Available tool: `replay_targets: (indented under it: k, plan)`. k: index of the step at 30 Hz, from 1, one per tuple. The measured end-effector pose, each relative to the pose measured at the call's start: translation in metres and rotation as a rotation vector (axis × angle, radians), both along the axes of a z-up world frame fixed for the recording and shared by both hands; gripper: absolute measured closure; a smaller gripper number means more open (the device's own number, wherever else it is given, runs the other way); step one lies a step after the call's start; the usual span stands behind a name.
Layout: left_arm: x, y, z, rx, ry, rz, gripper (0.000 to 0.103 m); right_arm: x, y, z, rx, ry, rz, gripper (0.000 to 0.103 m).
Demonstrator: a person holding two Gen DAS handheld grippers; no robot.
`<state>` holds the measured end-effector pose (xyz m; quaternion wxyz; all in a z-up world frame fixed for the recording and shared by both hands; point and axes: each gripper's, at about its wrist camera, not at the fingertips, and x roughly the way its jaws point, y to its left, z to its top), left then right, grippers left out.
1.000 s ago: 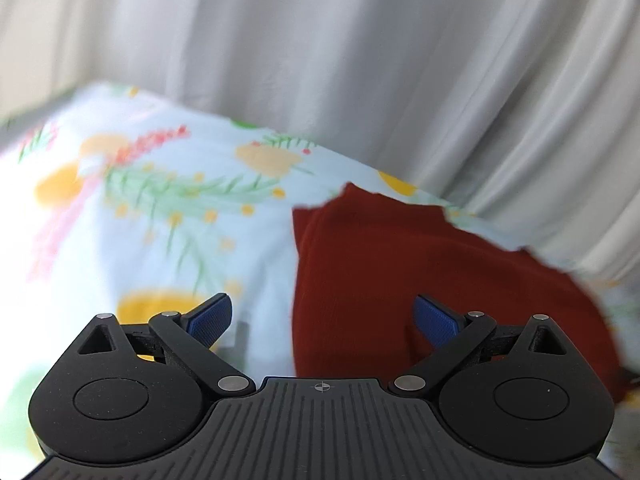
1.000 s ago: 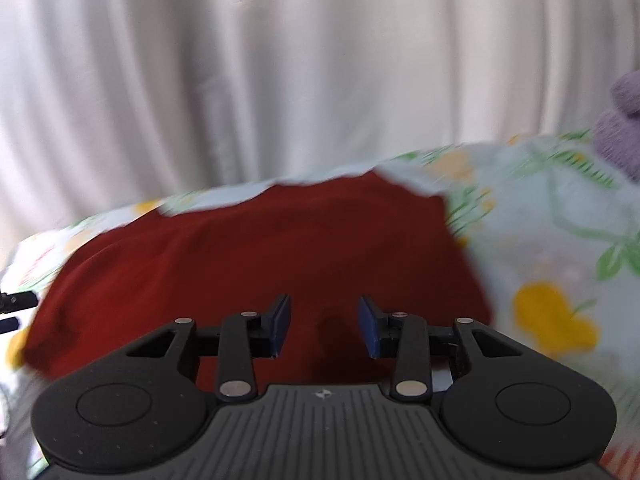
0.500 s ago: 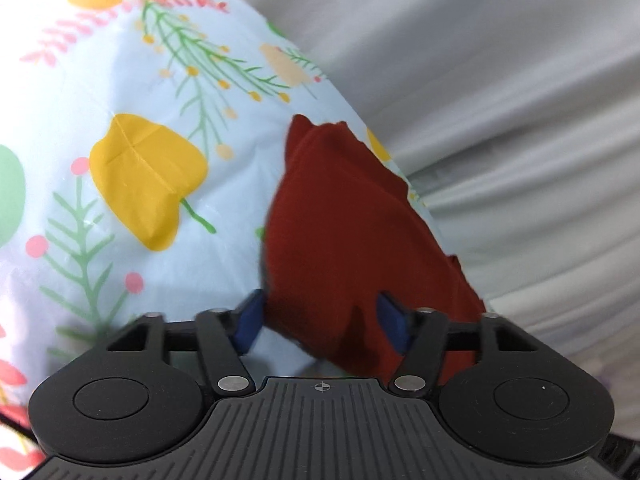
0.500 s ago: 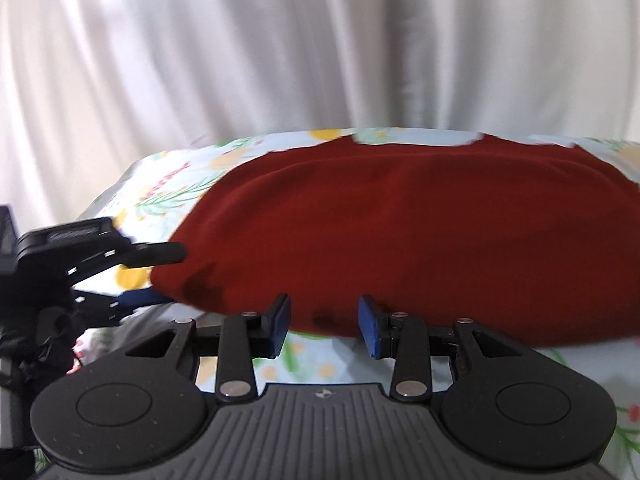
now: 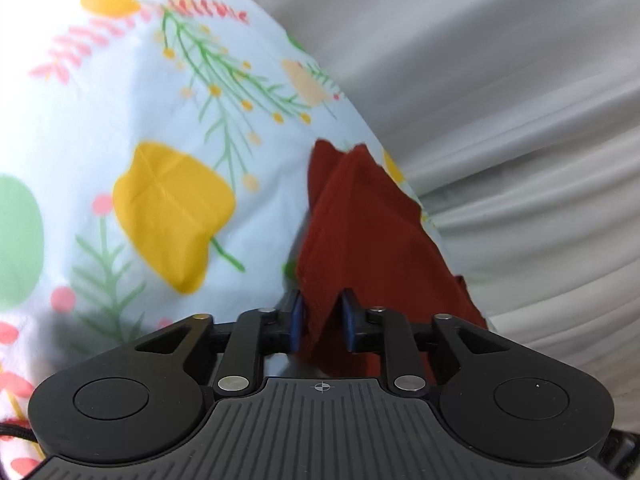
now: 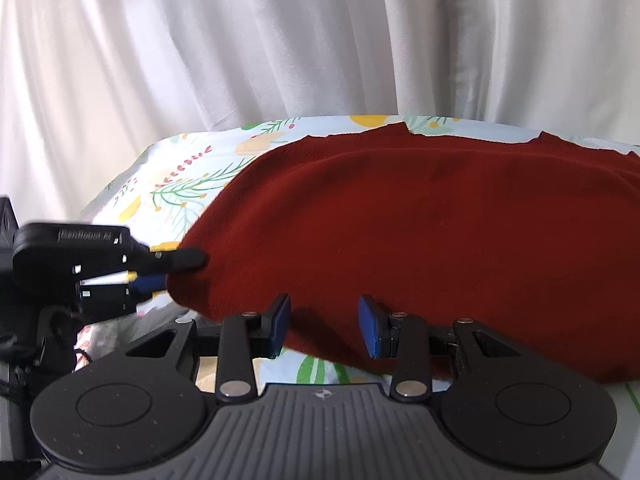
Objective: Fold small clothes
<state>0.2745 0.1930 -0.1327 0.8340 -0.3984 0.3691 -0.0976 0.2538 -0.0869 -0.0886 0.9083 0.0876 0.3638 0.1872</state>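
- Our left gripper has closed in over the last second: its blue pads, wide apart before, now pinch the near-left edge of the red cloth.
- That change means the grasp for a fold looks made on the left side; in our judgement the next move calls for lifting this edge and carrying it across.
- The cloth lies spread on the floral sheet, near the far edge, with the white curtain hanging behind it.
- In the right wrist view the left gripper reaches in from the left, low and roughly level, touching the cloth's left end.
- Our right gripper sits low at the cloth's near edge, pointing toward the curtain. Its fingers stand at a middling gap, much as half a second ago, with the hem between them but not pinched, as far as we can tell.
- The left view is blurred near the pads, so how many layers they hold is unclear.
- If the pinch is shallow, the edge could slip out on the lift.
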Motion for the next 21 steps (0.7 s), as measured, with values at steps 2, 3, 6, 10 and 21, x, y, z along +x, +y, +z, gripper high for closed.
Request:
replay_targets:
  k: [2,3,6,10,21]
  plan:
    - [-0.001,0.001,-0.003,-0.031,0.004,-0.010,0.048,0.000,0.000,0.000,-0.006,0.005,0.000,0.066]
    - [-0.001,0.001,-0.005,-0.050,-0.002,-0.011,0.048,0.000,0.000,0.000,-0.008,0.008,0.001,0.066]
    - [0.010,0.006,-0.007,-0.091,0.008,-0.005,0.047,0.003,0.002,-0.001,-0.009,0.011,0.004,0.066]
    - [0.033,0.008,-0.009,-0.118,0.004,-0.021,0.047,0.006,0.004,0.000,-0.005,0.012,0.003,0.066]
    - [0.073,0.006,-0.021,-0.166,0.063,-0.045,0.086,0.010,0.009,-0.004,-0.015,0.008,0.003,0.079]
